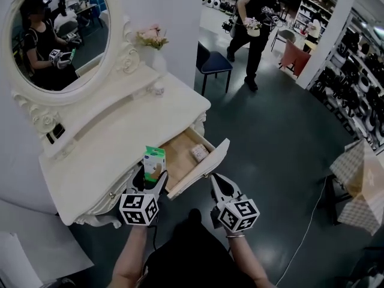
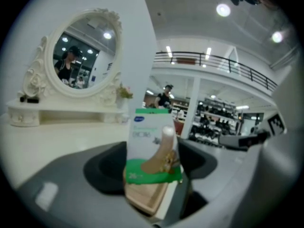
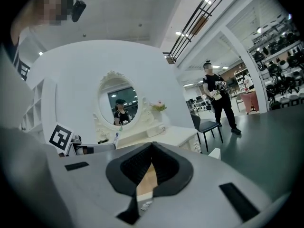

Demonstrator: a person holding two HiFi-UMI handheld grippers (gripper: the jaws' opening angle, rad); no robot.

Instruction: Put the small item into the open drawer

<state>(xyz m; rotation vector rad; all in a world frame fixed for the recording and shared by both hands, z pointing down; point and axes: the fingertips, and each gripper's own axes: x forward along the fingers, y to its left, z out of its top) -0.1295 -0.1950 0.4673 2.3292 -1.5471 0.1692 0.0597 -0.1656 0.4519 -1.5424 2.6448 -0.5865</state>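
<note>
The left gripper (image 1: 151, 182) has its jaws spread wide and clamped on the small white-and-green cardboard box (image 1: 154, 162), held upright at the left edge of the open wood-lined drawer (image 1: 179, 155) of the cream dressing table (image 1: 120, 131); the right gripper (image 1: 216, 183), jaws closed together and empty, hovers near the drawer's front panel.

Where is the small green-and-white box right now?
Head view, lower centre: the green-and-white box is held upright in the left gripper, at the left side of the open drawer of the white dressing table.
</note>
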